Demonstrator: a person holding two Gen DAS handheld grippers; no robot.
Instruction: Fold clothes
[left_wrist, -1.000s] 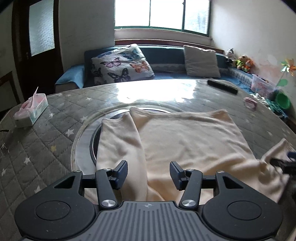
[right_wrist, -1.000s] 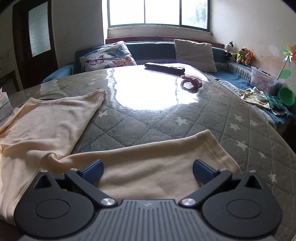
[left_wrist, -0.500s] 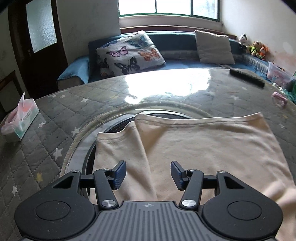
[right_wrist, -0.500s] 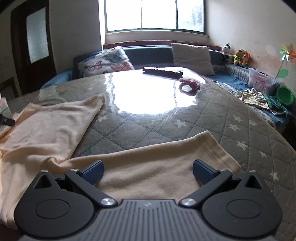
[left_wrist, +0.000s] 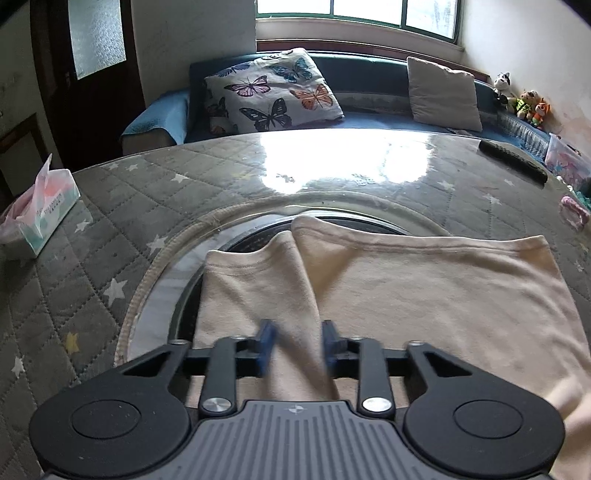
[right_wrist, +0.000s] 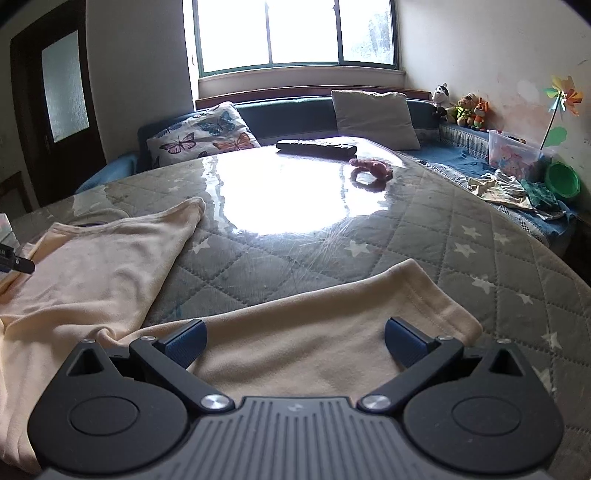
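A cream garment (left_wrist: 424, 291) lies spread on the round quilted table (left_wrist: 110, 229). Its left sleeve (left_wrist: 251, 288) is folded over beside the body. My left gripper (left_wrist: 297, 347) sits low over that sleeve, its fingers blurred and narrowed around a ridge of the cloth. In the right wrist view the garment's body (right_wrist: 96, 266) lies to the left and its other sleeve (right_wrist: 332, 325) stretches under my right gripper (right_wrist: 293, 341), which is wide open above the cloth.
A tissue box (left_wrist: 40, 210) stands at the table's left edge. A black remote (right_wrist: 316, 147) and a pink scrunchie (right_wrist: 371, 171) lie at the far side. A sofa with a butterfly pillow (left_wrist: 273, 92) is behind the table.
My left gripper's fingers have moved closer together over the left sleeve, and the gripper has moved forward and lower. The right gripper has stayed open over the other sleeve.
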